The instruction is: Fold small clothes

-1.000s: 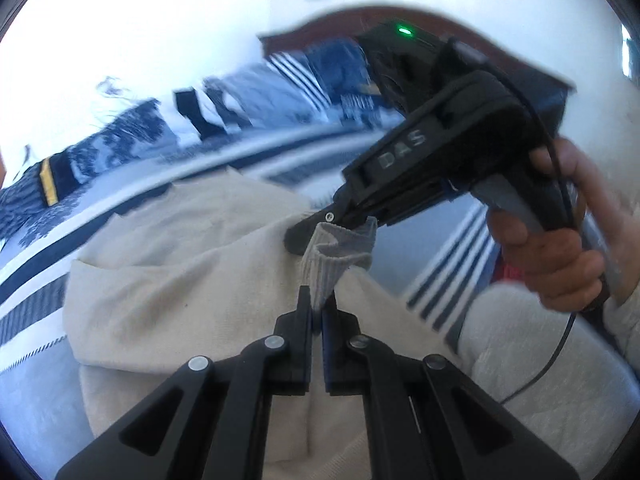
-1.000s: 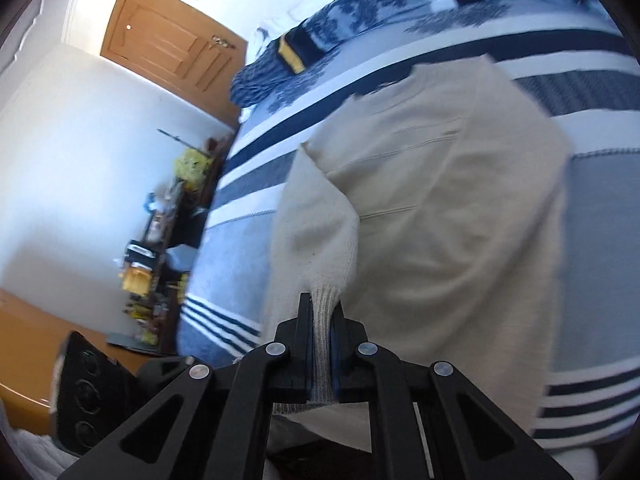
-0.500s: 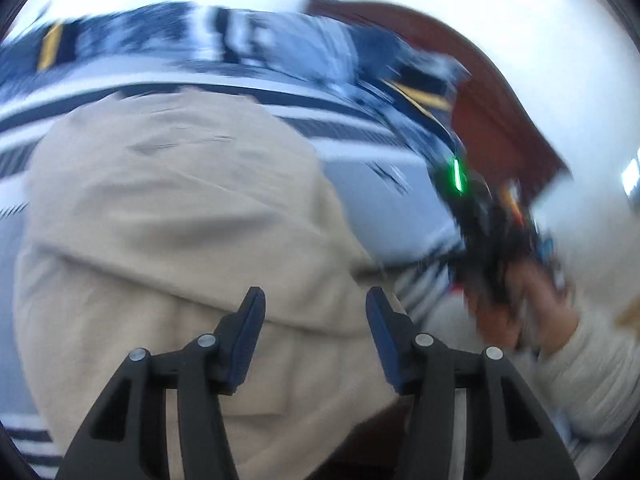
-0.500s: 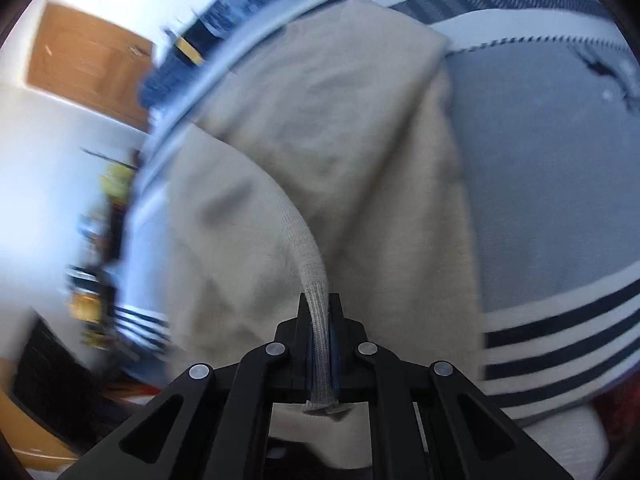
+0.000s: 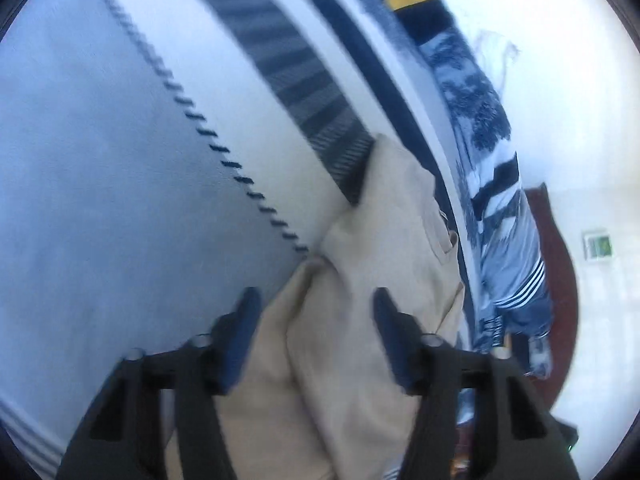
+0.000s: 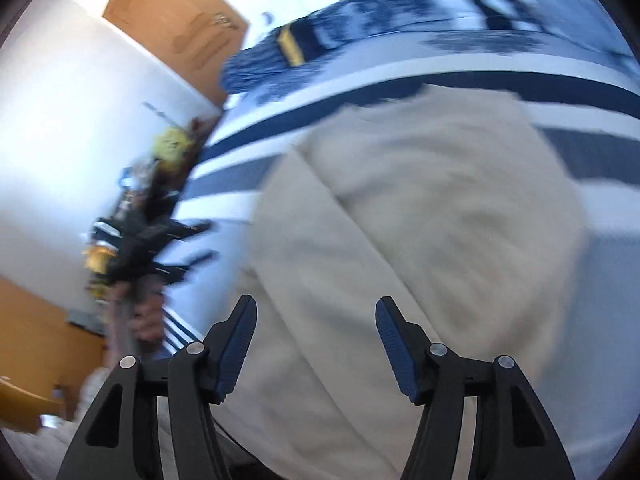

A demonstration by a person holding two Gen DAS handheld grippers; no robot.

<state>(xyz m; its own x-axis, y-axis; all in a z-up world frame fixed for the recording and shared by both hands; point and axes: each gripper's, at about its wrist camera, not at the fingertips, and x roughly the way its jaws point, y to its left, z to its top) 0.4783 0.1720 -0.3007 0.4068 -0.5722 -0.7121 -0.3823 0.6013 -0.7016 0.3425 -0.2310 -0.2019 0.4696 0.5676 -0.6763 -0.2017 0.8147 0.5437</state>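
The beige sweater [image 6: 420, 240] lies on the striped bed [image 5: 100, 160]; the right gripper [image 6: 316, 344], jaws just sprung apart, hangs empty directly above it; the left gripper [image 5: 316, 332], half-open and empty, straddles its folded edge, nearer.

1. One beige garment [image 6: 420, 240], lying folded over on the bed
2. One blue-and-white striped bedspread [image 5: 100, 184]
3. Two grippers: the left gripper [image 5: 316, 340] and the right gripper [image 6: 316, 344], each with two fingers
4. One wooden door [image 6: 176, 28]
5. One dark wooden headboard [image 5: 560, 288]
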